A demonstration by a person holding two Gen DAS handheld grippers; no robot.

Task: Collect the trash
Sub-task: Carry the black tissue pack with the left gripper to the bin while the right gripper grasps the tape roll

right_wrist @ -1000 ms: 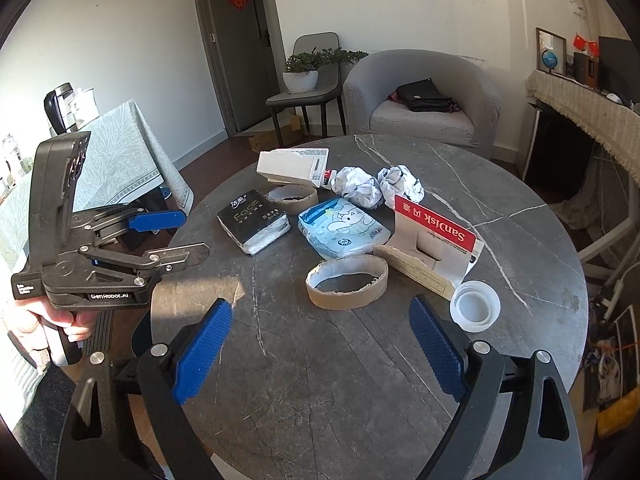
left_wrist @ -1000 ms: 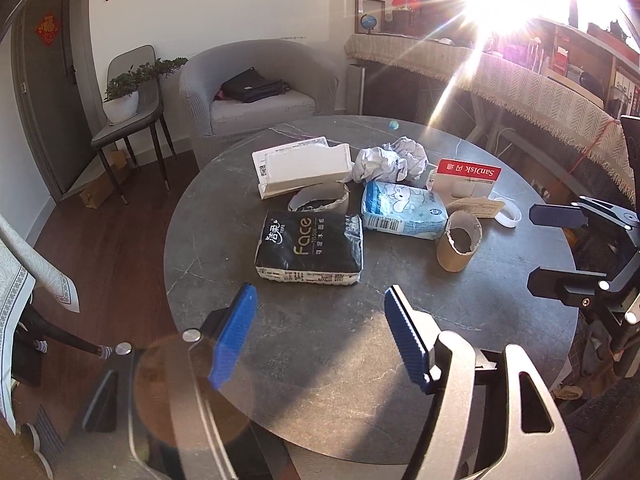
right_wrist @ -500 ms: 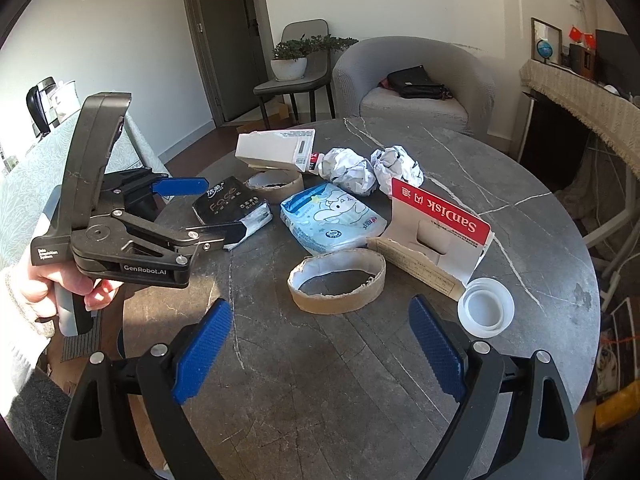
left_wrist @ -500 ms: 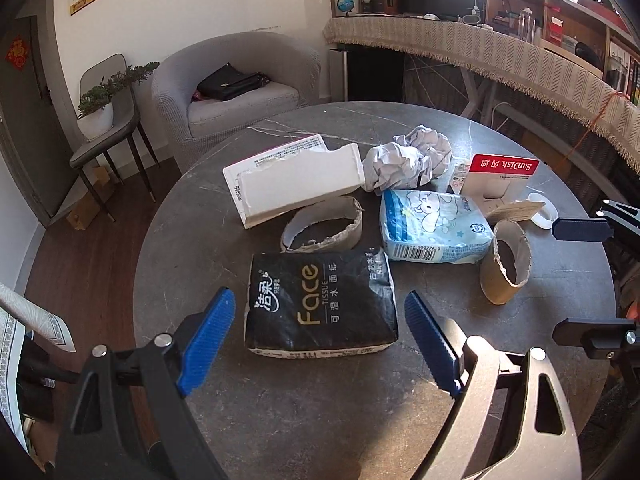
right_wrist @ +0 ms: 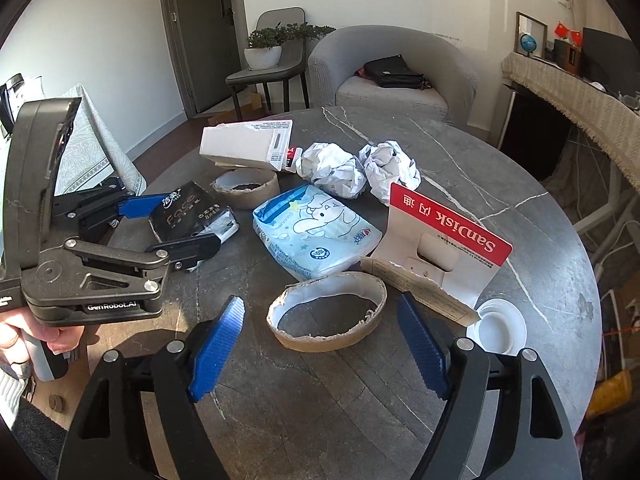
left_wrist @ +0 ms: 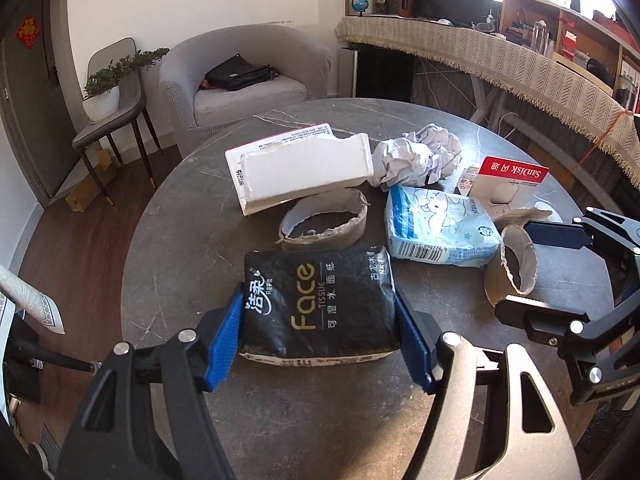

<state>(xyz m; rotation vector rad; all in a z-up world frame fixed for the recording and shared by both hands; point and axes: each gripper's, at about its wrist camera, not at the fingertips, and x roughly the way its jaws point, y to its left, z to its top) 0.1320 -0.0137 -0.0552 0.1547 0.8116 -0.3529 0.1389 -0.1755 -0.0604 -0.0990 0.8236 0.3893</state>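
Note:
A black "Face" tissue pack (left_wrist: 318,306) lies on the round grey table (left_wrist: 180,240). My left gripper (left_wrist: 318,338) has its blue fingers around the pack, one at each side and touching it; it also shows in the right wrist view (right_wrist: 170,224). My right gripper (right_wrist: 320,344) is open, its fingers on either side of a torn cardboard ring (right_wrist: 328,316), apart from it. Other trash: a blue tissue pack (right_wrist: 316,232), a SanDisk card (right_wrist: 444,244), two crumpled papers (right_wrist: 360,166), a white box (right_wrist: 246,146), a second ring (right_wrist: 246,186), a white cap (right_wrist: 502,326).
A grey armchair (left_wrist: 240,76) with a black bag and a chair with a potted plant (left_wrist: 104,88) stand beyond the table. A cloth-covered counter (left_wrist: 520,60) runs at the right. The table's near edge lies just under both grippers.
My left gripper has moved forward over the table to the black tissue pack and its fingers have closed in against its sides. My right gripper has advanced to the cardboard ring.

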